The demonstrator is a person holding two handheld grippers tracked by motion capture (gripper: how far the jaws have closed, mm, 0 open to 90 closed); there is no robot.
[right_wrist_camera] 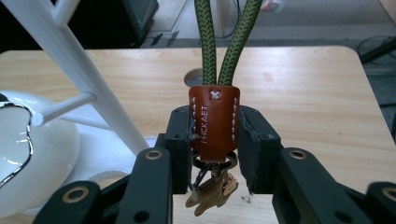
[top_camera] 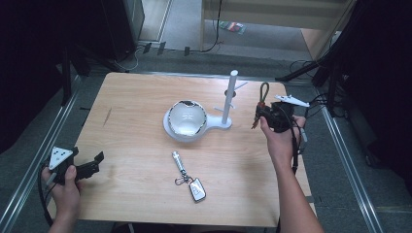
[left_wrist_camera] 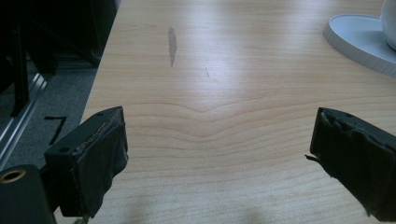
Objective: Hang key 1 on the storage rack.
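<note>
My right gripper [right_wrist_camera: 215, 140] is shut on a keychain's brown leather tab [right_wrist_camera: 214, 121], held above the table's right side. A green cord loop [right_wrist_camera: 226, 37] stands up from the tab and small keys [right_wrist_camera: 212, 191] dangle below it. In the high view this right gripper [top_camera: 265, 114] and the cord loop [top_camera: 264, 91] sit just right of the white peg stand [top_camera: 230, 99]. A white bowl [top_camera: 186, 118] rests on the stand's round base. My left gripper [top_camera: 92, 165] stands open at the table's near left corner, its pads [left_wrist_camera: 105, 154] empty over bare wood.
A second keychain with a car key fob [top_camera: 197, 189] and a metal cylinder [top_camera: 179, 161] lies near the front edge of the wooden table [top_camera: 136, 97]. The stand's base rim [left_wrist_camera: 355, 39] shows in the left gripper view. Floor rails and cables surround the table.
</note>
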